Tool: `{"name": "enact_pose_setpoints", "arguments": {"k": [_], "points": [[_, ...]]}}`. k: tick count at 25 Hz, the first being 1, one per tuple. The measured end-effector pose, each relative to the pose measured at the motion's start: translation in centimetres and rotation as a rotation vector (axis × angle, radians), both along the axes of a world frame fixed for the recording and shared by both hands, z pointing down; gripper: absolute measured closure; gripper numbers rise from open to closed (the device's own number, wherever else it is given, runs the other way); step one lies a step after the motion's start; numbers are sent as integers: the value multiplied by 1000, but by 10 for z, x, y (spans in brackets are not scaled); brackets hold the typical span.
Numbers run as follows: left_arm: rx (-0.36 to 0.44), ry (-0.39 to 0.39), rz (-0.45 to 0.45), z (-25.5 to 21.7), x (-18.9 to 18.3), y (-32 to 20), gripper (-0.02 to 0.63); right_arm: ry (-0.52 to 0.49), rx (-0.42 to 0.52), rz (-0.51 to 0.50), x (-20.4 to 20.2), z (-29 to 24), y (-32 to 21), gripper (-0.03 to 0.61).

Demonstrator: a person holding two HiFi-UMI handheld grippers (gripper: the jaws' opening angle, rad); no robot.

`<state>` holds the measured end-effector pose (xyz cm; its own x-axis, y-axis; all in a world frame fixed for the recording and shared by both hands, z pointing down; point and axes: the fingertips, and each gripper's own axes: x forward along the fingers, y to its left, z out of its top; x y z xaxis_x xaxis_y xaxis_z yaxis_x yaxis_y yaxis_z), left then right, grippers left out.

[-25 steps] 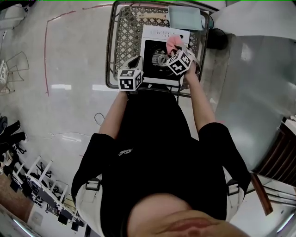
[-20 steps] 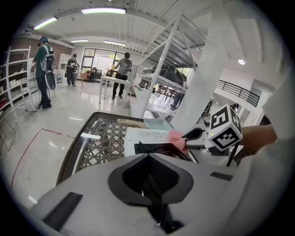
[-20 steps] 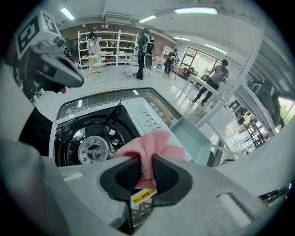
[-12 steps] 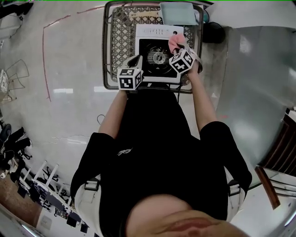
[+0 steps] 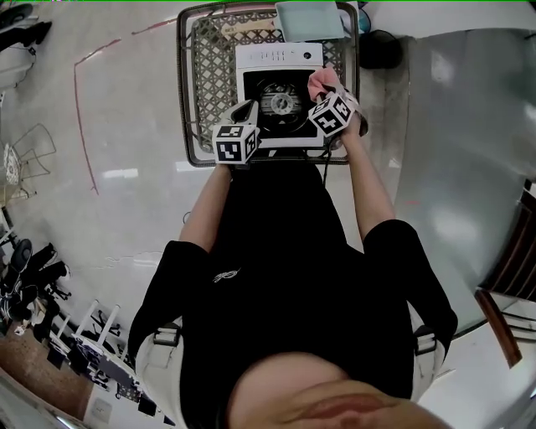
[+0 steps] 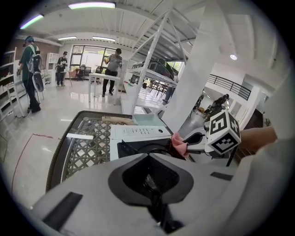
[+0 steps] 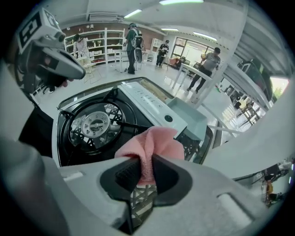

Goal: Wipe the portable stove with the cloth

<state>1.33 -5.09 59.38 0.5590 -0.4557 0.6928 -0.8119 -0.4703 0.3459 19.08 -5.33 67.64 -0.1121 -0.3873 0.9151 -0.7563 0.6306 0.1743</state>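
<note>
Portable stove (image 5: 251,57) sits on the R half of the lattice table (image 5: 185,84), square to its raised dark rim. Stove's R side is near the R rim w/ little room there. Bare lattice is open to the L. A pale teal box (image 5: 308,18) is just beyond the stove's far edge.

White control strip faces away from the person. Stove looks slightly longer near-to-far, burner (image 5: 279,102) approx. central.

Right gripper (image 7: 146,168) has its jaws clamped on the pink cloth (image 7: 154,143), which is bunched over the stove's far R part, beside the burner. Left gripper (image 6: 152,184) has jaws together w/ nothing between them, at the stove's near L corner.
</note>
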Motion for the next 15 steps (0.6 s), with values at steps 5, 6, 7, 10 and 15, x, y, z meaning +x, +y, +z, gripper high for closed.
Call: {"name": "enact_pose_setpoints", "arguments": {"k": [5, 6, 7, 10, 15], "points": [[-5, -3, 25, 2, 6, 4, 614, -16, -6, 30, 5, 0, 3, 522], [-5, -4, 29, 2, 6, 4, 614, -9, -8, 31, 6, 0, 3, 522], [-4, -5, 30, 2, 6, 4, 614, -4, -9, 34, 7, 0, 3, 522], [-4, -5, 24, 2, 2, 4, 614, -2, -11, 47, 9, 2, 5, 522], [-8, -1, 14, 4, -2, 5, 614, -1, -16, 52, 9, 3, 7, 526]]}}
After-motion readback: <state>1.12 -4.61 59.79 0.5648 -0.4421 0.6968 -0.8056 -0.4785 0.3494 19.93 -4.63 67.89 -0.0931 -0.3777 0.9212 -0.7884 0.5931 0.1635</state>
